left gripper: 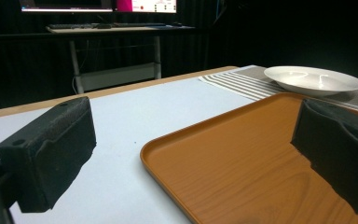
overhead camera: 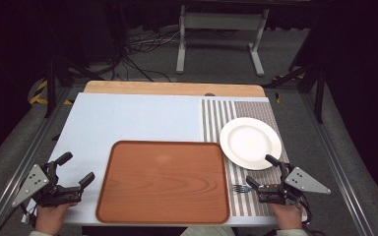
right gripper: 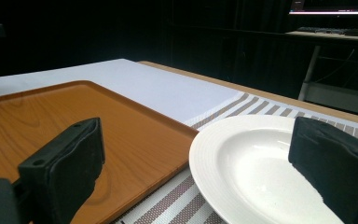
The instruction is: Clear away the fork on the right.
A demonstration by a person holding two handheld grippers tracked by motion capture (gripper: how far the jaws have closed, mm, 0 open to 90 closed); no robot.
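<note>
Both our grippers, left [overhead camera: 74, 169] and right [overhead camera: 261, 172], hover near, jaws apart, empty. Nothing moved yet: fork [overhead camera: 241, 188] lies by our right gripper, plate [overhead camera: 250, 142] beyond, tray [overhead camera: 163, 182] bare.

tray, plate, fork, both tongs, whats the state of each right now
tray: flat on the table, nothing on it
plate: upright on the striped placemat, nothing on it, beside the tray
fork: lying flat on the placemat, just ahead of the right tongs, not gripped
left tongs: open, holding nothing, beside the tray's left edge
right tongs: open, holding nothing, near the plate
</note>
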